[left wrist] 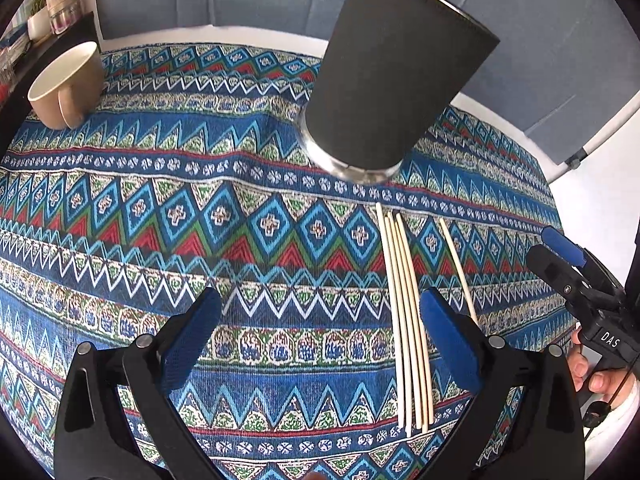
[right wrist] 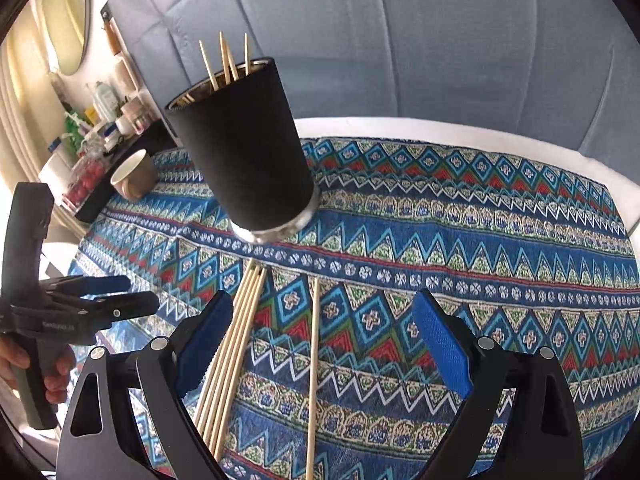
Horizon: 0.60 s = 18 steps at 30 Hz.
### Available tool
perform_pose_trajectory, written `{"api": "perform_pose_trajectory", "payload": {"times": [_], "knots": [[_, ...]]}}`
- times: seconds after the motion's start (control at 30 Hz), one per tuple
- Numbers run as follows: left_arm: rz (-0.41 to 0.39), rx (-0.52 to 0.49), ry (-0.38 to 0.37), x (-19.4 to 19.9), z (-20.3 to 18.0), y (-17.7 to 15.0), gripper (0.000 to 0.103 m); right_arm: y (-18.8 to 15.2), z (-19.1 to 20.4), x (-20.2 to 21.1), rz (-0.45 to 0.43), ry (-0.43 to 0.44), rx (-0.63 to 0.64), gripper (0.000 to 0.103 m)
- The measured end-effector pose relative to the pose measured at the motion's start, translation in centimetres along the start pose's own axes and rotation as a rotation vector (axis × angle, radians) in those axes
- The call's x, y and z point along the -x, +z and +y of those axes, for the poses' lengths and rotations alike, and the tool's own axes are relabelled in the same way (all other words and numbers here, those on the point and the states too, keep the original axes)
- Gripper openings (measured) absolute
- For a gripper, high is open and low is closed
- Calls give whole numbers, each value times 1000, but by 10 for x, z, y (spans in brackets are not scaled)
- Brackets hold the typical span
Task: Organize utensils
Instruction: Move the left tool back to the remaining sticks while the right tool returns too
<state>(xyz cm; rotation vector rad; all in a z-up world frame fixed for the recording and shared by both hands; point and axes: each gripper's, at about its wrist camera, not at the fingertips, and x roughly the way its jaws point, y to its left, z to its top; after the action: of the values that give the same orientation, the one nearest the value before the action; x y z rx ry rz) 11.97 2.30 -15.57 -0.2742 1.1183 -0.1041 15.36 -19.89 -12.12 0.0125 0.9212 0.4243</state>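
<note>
A tall black holder cup (left wrist: pixel 388 80) stands on the patterned tablecloth (left wrist: pixel 200 208) with several wooden sticks in it; it also shows in the right wrist view (right wrist: pixel 244 156). A bundle of several sticks (left wrist: pixel 408 320) lies flat in front of the cup, with a single stick (left wrist: pixel 458 268) beside it. In the right wrist view the bundle (right wrist: pixel 232 352) and the single stick (right wrist: pixel 313 376) lie between my fingers. My left gripper (left wrist: pixel 320 340) is open and empty, left of the bundle. My right gripper (right wrist: pixel 324 344) is open and empty above the sticks.
A beige mug (left wrist: pixel 66 84) stands at the table's far left; it also shows in the right wrist view (right wrist: pixel 134 174). A dark shelf with jars and bottles (right wrist: pixel 92 148) is beyond it. A blue padded seat back (right wrist: pixel 400 40) runs behind the table.
</note>
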Motion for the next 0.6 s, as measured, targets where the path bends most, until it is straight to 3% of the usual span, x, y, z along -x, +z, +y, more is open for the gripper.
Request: {"api": "perform_pose_trajectory", "payload": {"times": [0.2, 0.37, 0.6], "knots": [[96, -45, 28, -25, -11, -14, 97, -31, -3, -11, 80, -22, 6, 87], [169, -94, 97, -45, -25, -15, 97, -50, -3, -14, 112, -63, 51, 87], [185, -107, 126, -57, -39, -9, 97, -65, -9, -18, 148, -80, 48, 87]]}}
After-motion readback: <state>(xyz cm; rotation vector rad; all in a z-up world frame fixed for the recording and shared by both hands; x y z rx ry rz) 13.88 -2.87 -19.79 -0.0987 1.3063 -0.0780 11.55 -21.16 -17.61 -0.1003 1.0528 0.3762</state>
